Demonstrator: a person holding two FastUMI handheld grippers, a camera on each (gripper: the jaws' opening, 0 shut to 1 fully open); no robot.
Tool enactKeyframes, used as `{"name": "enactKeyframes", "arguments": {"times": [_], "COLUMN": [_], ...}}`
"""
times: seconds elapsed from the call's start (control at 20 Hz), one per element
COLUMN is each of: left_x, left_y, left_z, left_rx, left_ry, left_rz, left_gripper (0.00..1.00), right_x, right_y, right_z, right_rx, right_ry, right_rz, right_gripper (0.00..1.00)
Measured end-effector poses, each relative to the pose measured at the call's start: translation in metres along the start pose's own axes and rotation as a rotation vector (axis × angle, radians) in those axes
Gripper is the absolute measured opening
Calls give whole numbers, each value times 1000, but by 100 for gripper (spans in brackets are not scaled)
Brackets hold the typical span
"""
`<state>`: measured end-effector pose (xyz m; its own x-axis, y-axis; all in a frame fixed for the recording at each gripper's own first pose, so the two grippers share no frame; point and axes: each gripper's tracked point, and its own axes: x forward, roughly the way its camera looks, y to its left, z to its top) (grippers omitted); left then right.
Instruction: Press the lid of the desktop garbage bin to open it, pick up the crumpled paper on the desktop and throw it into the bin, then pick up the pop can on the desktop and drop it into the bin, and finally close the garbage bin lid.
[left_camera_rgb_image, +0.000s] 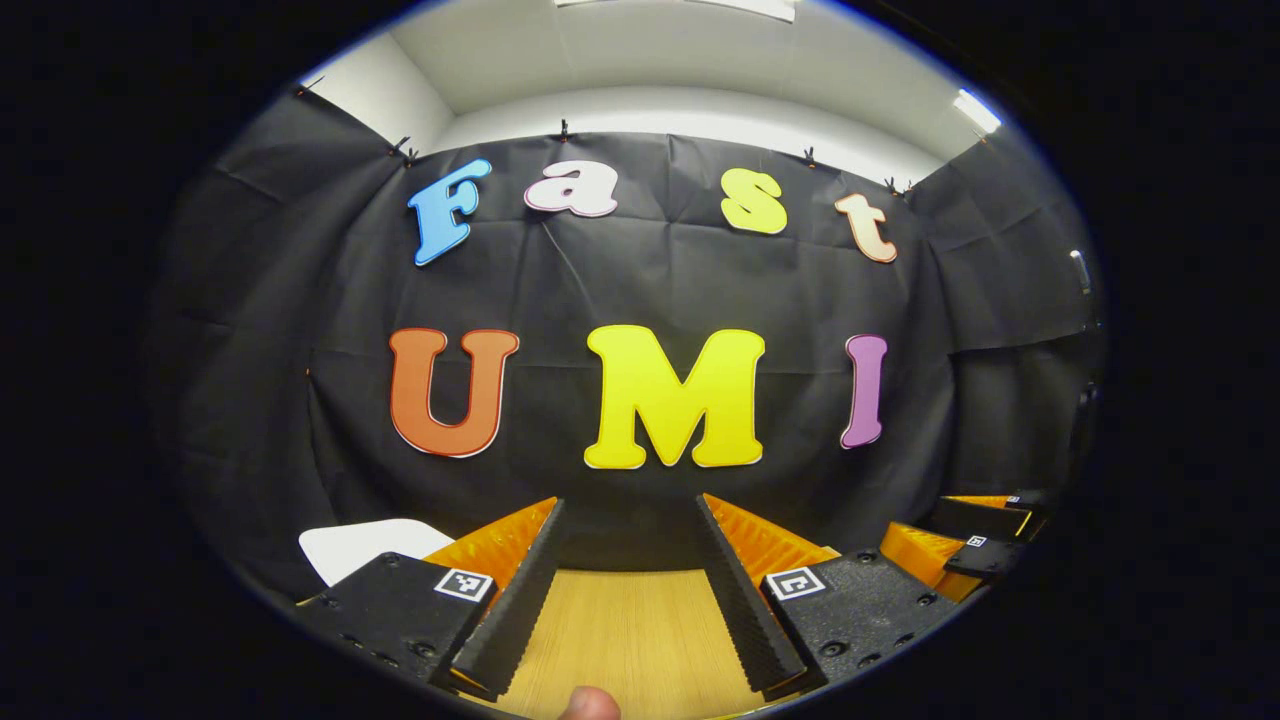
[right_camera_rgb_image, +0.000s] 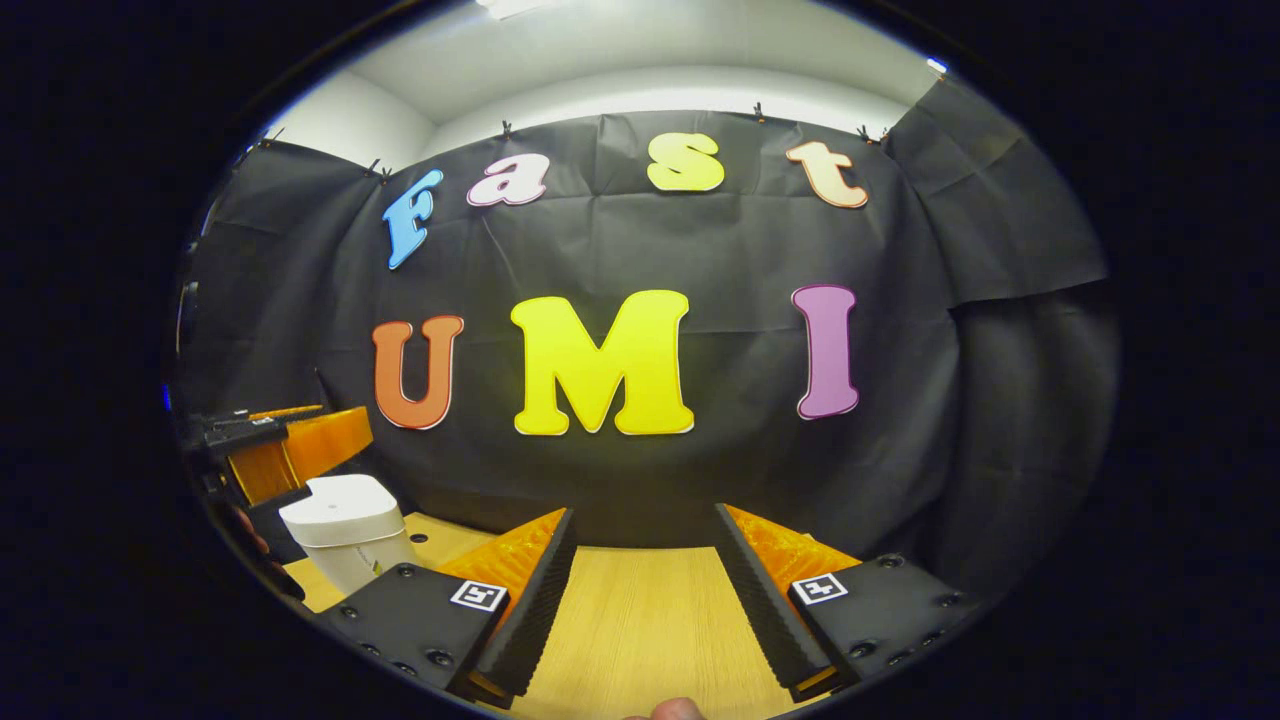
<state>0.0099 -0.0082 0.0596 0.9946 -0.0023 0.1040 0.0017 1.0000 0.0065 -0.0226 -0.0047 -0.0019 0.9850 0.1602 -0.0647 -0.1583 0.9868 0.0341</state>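
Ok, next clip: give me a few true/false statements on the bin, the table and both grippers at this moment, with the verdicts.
1. The white garbage bin has its lid closed. True.
2. The right gripper is shut on a pop can. False: its fingers stand apart with nothing between them, above bare wooden table.
3. The left gripper is open and holds nothing. True.
4. In the right gripper view the bin stands at the right. False: it stands at the lower left, beside the other gripper.
5. Crumpled paper lies between the left gripper's fingers. False: there is bare table between them.
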Motion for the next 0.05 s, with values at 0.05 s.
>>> {"name": "enactKeyframes", "arguments": {"times": [0.05], "left_x": [-4], "left_y": [-2], "left_z": [-7], "left_rx": [-1], "left_ry": [9], "left_rz": [1], "left_gripper": [84], "right_x": [-2], "right_y": [-2], "right_z": [2], "right_rx": [-6], "right_ry": [-6], "right_rz": [-13], "right_gripper": [81]}}
